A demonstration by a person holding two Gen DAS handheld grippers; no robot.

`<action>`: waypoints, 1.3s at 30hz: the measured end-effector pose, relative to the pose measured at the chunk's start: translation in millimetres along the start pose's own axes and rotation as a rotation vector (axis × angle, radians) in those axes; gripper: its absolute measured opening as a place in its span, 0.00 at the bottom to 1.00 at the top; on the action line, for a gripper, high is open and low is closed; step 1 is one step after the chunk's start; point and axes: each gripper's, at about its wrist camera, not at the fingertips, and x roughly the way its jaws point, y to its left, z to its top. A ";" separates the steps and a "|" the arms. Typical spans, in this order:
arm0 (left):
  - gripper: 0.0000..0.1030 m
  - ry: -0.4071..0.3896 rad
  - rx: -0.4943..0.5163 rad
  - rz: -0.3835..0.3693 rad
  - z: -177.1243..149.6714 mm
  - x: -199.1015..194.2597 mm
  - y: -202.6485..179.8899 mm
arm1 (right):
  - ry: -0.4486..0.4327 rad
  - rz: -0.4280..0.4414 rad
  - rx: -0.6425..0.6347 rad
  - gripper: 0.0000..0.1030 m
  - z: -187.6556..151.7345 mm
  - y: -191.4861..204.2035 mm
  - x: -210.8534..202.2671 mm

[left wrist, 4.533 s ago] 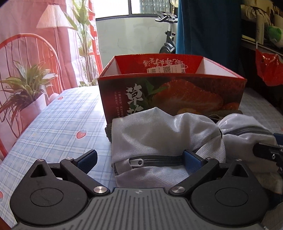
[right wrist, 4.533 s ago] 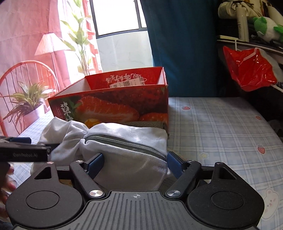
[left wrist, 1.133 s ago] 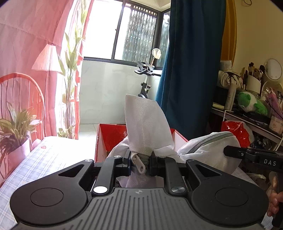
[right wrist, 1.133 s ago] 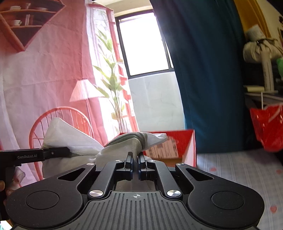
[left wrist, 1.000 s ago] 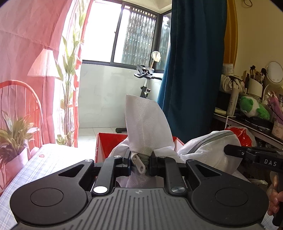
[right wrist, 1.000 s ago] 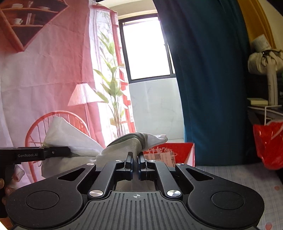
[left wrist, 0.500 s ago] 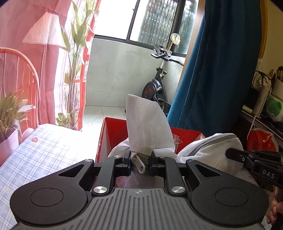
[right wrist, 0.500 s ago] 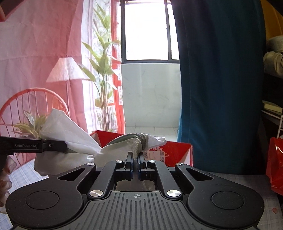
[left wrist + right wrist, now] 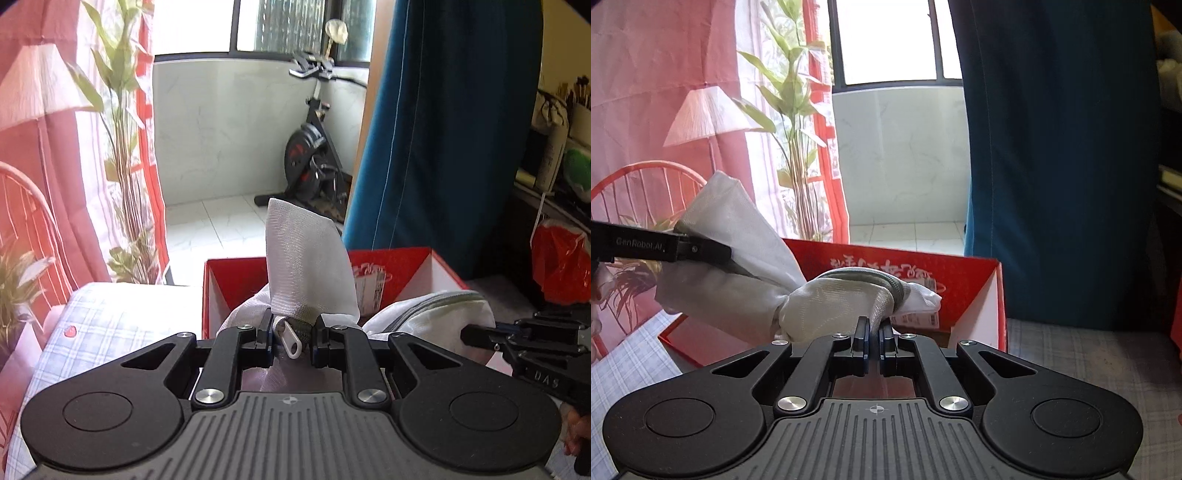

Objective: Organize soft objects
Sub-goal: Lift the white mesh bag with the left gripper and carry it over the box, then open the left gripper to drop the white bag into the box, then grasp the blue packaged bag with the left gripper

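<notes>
A white mesh zip bag (image 9: 306, 254) hangs between both grippers above the open red cardboard box (image 9: 406, 266). My left gripper (image 9: 291, 334) is shut on the bag's left end, at the grey zip with its white pull tab. My right gripper (image 9: 873, 334) is shut on the bag's right end (image 9: 842, 299), over the near edge of the box (image 9: 964, 280). Each gripper shows at the side of the other's view: the right gripper (image 9: 469, 338) and the left gripper (image 9: 726, 254). The bag's underside is hidden.
The box stands on a bed with a blue checked strawberry sheet (image 9: 107, 328). A red wire chair and potted plant (image 9: 639, 221) are at the left. A blue curtain (image 9: 1052, 147) hangs behind, with an exercise bike (image 9: 314, 155) beyond. A red plastic bag (image 9: 561, 258) hangs at the right.
Both grippers closed on the bag and lifted it off the bed. In the last second they have tipped down and moved forward, so the box now shows below the bag.
</notes>
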 end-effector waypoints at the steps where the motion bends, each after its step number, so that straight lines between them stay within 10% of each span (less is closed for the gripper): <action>1: 0.18 0.027 0.017 -0.004 -3.2 5.7 -2.2 | 0.026 0.000 0.016 0.04 -1.8 -3.4 4.0; 11: 0.22 0.196 0.091 -0.011 -26.3 34.3 -14.2 | 0.144 -0.009 0.040 0.05 -15.4 -5.9 22.6; 18: 0.76 0.105 0.075 -0.016 -25.8 10.8 -19.3 | 0.116 -0.097 -0.012 0.25 -15.0 2.6 6.8; 39: 0.83 -0.011 -0.006 -0.085 -122.7 -95.7 -64.0 | 0.072 -0.007 0.059 0.99 -108.2 23.3 -126.9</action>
